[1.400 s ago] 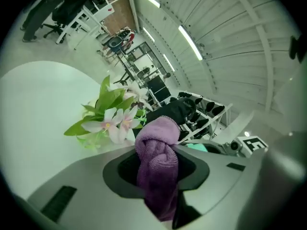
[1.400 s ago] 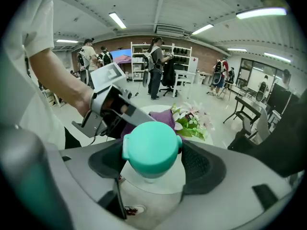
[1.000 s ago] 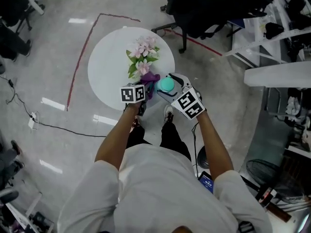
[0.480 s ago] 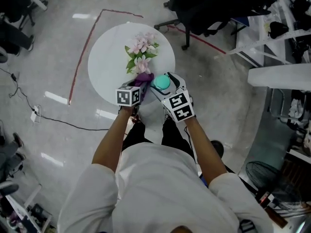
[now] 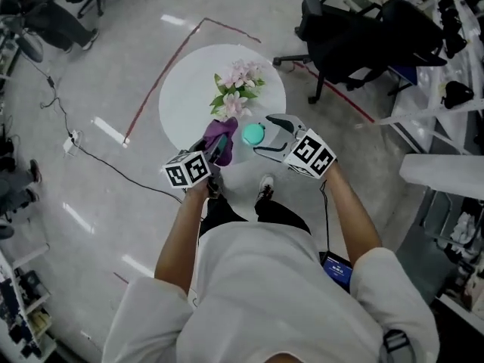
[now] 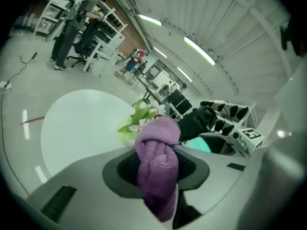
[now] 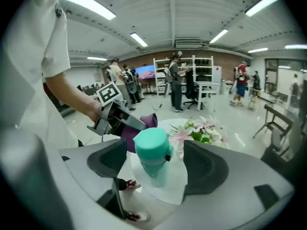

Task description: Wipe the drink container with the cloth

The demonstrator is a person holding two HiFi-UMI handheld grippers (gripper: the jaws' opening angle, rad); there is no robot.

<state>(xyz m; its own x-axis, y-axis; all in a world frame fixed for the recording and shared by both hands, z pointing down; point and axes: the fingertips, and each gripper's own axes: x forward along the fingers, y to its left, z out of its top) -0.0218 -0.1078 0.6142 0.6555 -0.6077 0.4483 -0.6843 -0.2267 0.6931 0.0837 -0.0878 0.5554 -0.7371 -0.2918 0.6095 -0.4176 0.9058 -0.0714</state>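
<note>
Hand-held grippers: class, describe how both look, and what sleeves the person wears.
The left hand-held gripper and right hand-held gripper are light grey, with dark recesses in their jaws; each carries a white cube printed with black square markers. The person wears a white short-sleeved shirt.

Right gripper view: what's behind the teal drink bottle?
Behind the teal plastic drink bottle: a bunched purple cloth at left, pink-and-white flowers at right on the round white table. The bottle hides part of the cloth.
</note>
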